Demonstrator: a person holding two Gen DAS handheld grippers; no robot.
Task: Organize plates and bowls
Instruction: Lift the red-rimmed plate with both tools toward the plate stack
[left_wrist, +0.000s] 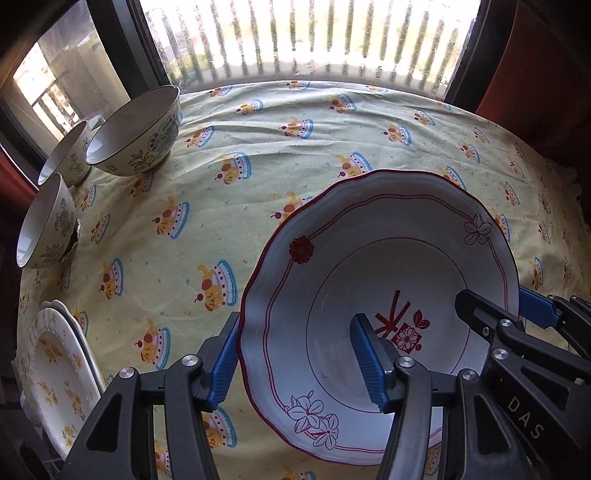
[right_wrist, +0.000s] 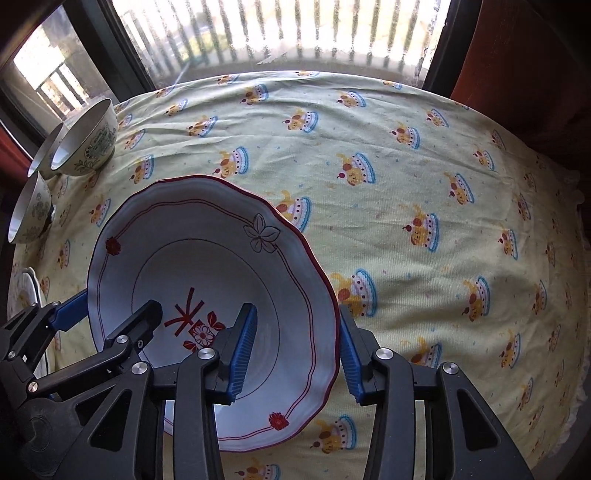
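Left wrist view: left gripper (left_wrist: 295, 360) straddles the left rim of a deep white plate (left_wrist: 388, 236) with a red scalloped edge. One blue pad sits outside the rim, the other inside the well. Outer pad is touching or just beside the rim; inner pad (left_wrist: 369, 363) looks apart from the wall, so whether the tongs are actually clamped on the rim I cannot tell. Right gripper (left_wrist: 491, 308) shows on the plate's opposite side, one finger inside, one blue pad outside.

Right wrist view: right gripper (right_wrist: 295, 356) straddles the right rim of the same plate (right_wrist: 207, 236), inner pad (right_wrist: 243, 350) in the well, outer pad just beside the red edge. Small gap seems visible on the inner side; grip cannot be told here either. Left gripper (right_wrist: 110, 317) visible across the plate on the far rim.

Plate sits low over a yellow tablecloth (left_wrist: 258, 122) printed with cake figures, tilted a bit; contact with the cloth is unclear. It has flower outlines, a red flower and a red mark in the centre.

Three patterned bowls (left_wrist: 136, 129) stand upright together at the far left corner, near the window (left_wrist: 314, 37). A stack of pale flat plates (left_wrist: 59, 373) lies at the left edge, well apart from the deep plate.
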